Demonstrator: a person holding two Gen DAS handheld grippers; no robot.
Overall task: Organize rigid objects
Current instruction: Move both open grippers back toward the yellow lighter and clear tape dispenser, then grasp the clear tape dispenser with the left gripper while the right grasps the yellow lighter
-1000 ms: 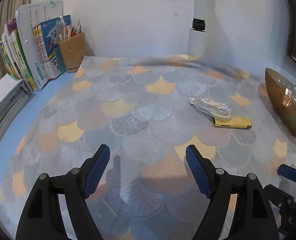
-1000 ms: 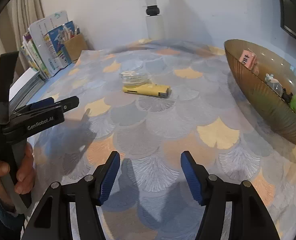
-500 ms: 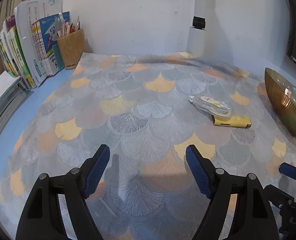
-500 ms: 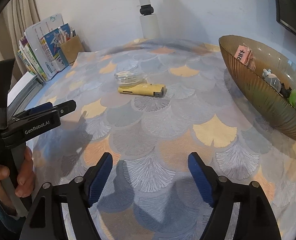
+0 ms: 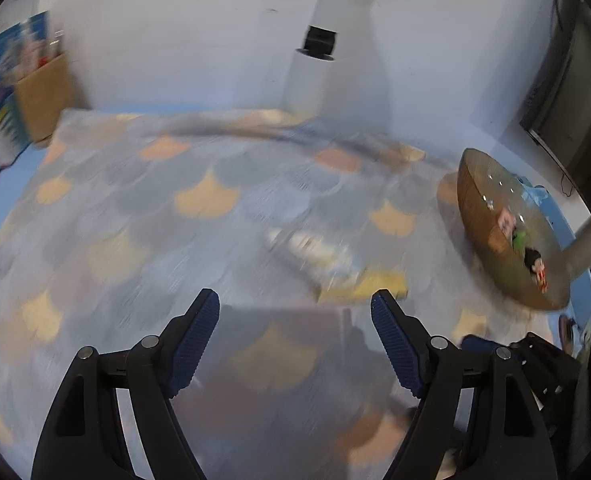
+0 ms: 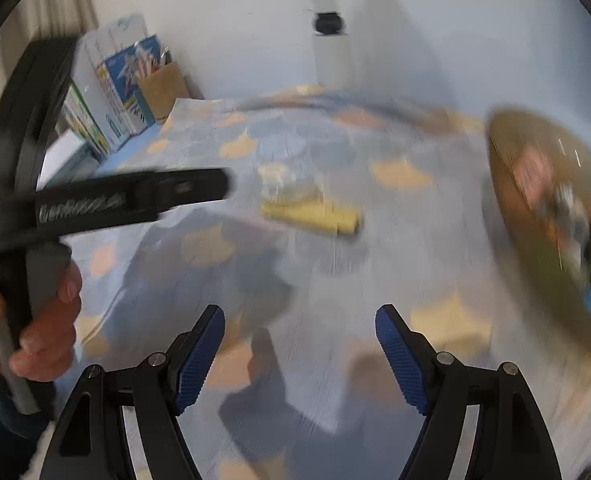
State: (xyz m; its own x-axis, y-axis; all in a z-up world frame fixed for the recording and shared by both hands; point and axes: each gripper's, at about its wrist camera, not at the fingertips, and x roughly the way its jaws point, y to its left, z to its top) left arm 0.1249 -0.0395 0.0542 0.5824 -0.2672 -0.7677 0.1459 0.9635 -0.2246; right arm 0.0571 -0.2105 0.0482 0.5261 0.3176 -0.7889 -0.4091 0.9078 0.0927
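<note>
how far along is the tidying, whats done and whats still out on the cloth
Done: the brown bowl already holds several small items, blurred but pink, green and red. In hand: nothing; the left gripper and right gripper are both open and empty above the patterned cloth. Left: the yellow object and the clear item beside it lie on the cloth, outside the bowl. The job is partway.

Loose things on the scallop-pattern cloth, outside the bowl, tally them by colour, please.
Yellow: 1, the yellow bar
Clear: 1, the clear case, blurred, lying against the bar's far side
Total: 2
</note>
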